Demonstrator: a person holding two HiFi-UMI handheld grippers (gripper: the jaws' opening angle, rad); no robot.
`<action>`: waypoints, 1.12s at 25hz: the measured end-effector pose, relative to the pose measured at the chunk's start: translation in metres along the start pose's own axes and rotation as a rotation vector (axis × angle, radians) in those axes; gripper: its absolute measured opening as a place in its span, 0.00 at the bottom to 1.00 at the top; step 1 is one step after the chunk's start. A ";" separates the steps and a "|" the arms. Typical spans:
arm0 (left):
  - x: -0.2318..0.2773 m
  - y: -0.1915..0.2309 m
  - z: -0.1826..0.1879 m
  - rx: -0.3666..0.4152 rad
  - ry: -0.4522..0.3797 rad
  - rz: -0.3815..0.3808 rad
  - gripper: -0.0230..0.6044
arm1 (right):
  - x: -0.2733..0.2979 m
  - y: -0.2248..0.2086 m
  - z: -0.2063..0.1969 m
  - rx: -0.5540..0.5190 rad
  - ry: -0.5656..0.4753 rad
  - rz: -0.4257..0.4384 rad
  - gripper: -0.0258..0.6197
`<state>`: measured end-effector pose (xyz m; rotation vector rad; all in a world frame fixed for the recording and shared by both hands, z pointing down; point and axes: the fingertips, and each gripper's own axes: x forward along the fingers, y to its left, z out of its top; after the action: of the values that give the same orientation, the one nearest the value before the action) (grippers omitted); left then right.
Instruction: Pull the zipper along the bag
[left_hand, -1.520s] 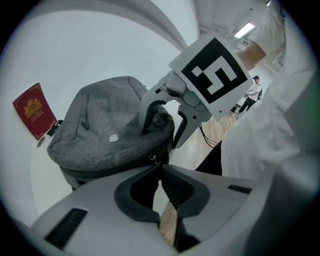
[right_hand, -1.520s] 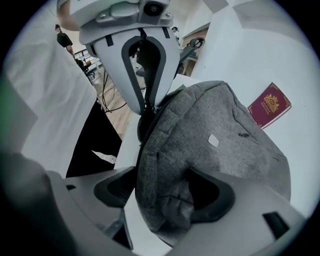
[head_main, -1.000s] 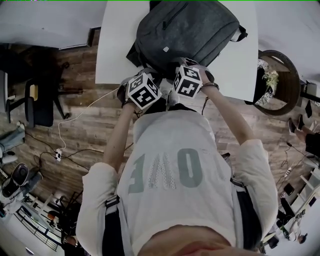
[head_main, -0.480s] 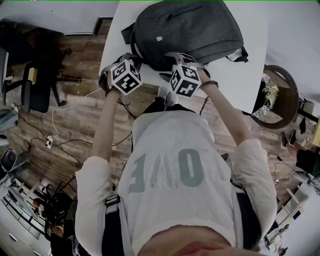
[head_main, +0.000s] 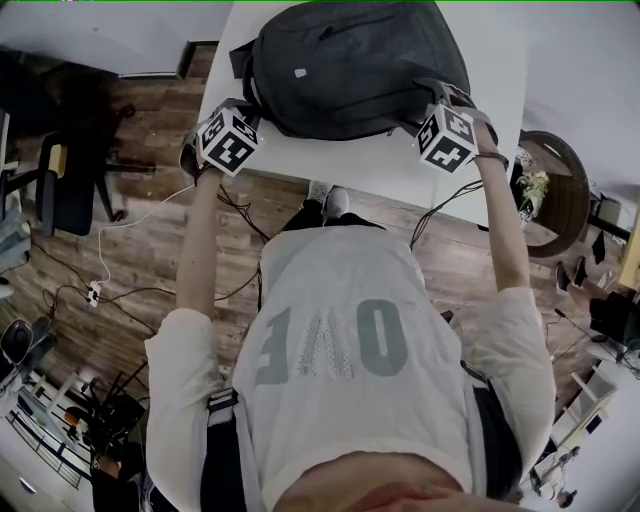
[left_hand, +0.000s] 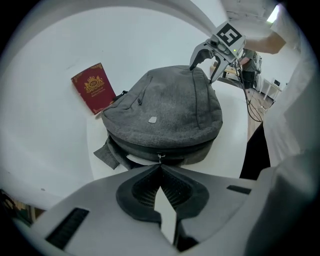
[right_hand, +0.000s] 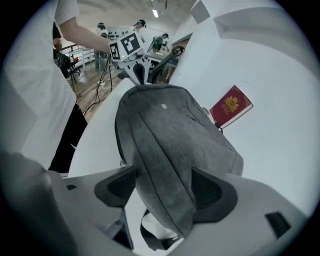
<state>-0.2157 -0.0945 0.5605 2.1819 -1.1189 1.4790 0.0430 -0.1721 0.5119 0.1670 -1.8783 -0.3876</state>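
Zipper pull (left_hand: 160, 158) | pinched by left hand-held gripper (left_hand: 160, 168) | carried leftward along bag (left_hand: 165, 107)

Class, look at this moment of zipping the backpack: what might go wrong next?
The right gripper has just been opening its jaws around the end of the backpack; unbraced, it may slide across the table as the left gripper pulls. The left gripper pinches the zipper pull only at its tips, so it may slip out.

Grey bag (head_main: 350, 70) on white table (head_main: 350, 162); dark red booklet (left_hand: 94, 89) with what seems a gold crest.
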 end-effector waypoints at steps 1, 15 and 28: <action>0.001 0.004 -0.001 -0.004 -0.002 0.000 0.08 | -0.002 -0.006 -0.009 0.012 0.017 -0.006 0.56; 0.007 0.039 0.000 0.046 0.046 0.090 0.08 | 0.042 -0.004 -0.023 0.197 0.057 0.016 0.52; -0.002 0.005 -0.012 -0.019 0.034 0.058 0.08 | 0.031 0.005 -0.023 0.090 0.020 0.030 0.51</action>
<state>-0.2279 -0.0893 0.5630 2.1210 -1.1890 1.5168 0.0545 -0.1814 0.5481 0.2021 -1.8777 -0.2803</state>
